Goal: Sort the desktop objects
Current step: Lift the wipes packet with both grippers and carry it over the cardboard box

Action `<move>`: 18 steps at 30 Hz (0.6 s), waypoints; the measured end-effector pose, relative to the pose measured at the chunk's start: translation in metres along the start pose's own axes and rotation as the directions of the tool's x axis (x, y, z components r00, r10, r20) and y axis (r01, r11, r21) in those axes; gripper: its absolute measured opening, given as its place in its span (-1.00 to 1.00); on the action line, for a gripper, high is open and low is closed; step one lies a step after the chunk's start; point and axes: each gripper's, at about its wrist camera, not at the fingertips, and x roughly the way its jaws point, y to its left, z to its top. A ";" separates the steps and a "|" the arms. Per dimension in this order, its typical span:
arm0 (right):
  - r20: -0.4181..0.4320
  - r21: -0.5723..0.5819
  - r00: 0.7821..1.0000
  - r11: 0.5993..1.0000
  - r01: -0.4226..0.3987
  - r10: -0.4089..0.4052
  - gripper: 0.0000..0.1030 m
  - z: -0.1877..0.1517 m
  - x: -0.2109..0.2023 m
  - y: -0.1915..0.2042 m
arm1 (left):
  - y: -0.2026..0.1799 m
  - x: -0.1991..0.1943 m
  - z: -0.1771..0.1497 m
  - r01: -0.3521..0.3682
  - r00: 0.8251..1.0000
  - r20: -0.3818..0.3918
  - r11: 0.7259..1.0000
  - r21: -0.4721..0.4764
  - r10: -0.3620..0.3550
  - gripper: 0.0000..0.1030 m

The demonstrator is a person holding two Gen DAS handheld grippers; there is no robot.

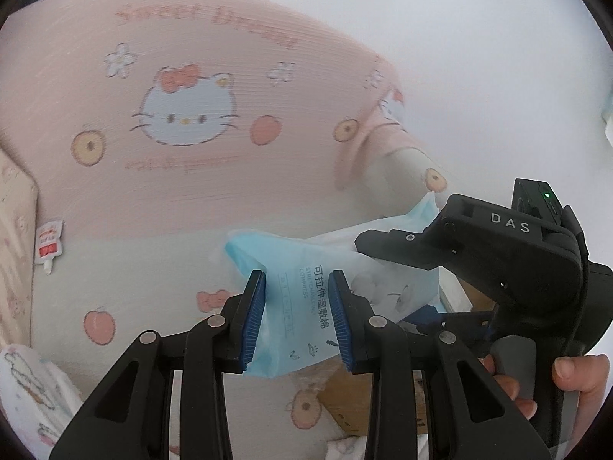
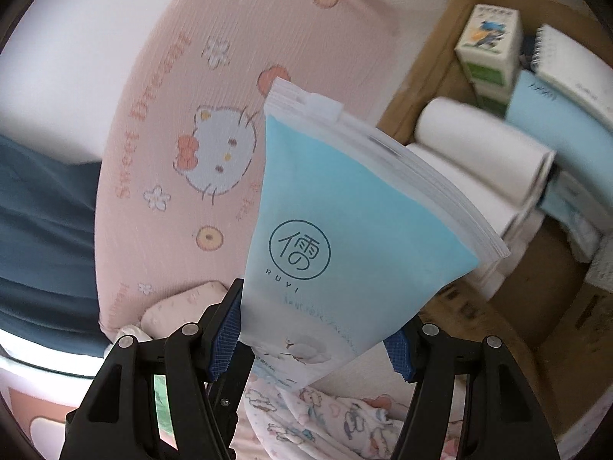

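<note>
A light-blue zip pouch of cotton pads [image 2: 341,230] with a round logo is held up in the air by my right gripper [image 2: 318,339], whose blue pads are shut on its lower end. In the left wrist view the same pouch [image 1: 306,306] lies between the blue pads of my left gripper [image 1: 297,322], which stand apart on either side of it without clearly pressing it. The right gripper's black body [image 1: 498,264] reaches in from the right and grips the pouch's far end.
A cardboard box [image 2: 433,73] at right holds white rolls [image 2: 486,145], a small carton [image 2: 490,34], a notebook [image 2: 574,61] and blue packs. A pink Hello Kitty sheet [image 1: 191,107] covers the surface. A small red-and-white sachet [image 1: 48,245] lies at left. Patterned cloth [image 2: 325,418] lies below.
</note>
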 end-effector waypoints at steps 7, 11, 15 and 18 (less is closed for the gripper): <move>0.036 0.028 0.999 1.000 0.012 -0.013 0.23 0.004 -0.031 -0.037 | -0.040 0.016 -0.014 0.034 0.998 -0.062 0.998 0.058 -0.030 -0.30; 0.044 0.084 0.999 0.996 -0.007 0.003 0.23 0.007 -0.052 -0.060 | -0.073 0.016 -0.020 0.032 0.997 -0.073 0.991 0.129 -0.023 -0.30; 0.100 0.073 0.995 0.997 0.022 -0.030 0.23 0.009 -0.076 -0.066 | -0.099 0.021 -0.025 0.049 0.995 -0.090 0.983 0.178 -0.033 -0.30; 0.130 0.069 0.990 0.996 0.053 -0.061 0.23 0.012 -0.089 -0.072 | -0.113 0.028 -0.028 0.064 0.993 -0.109 0.979 0.192 -0.044 -0.30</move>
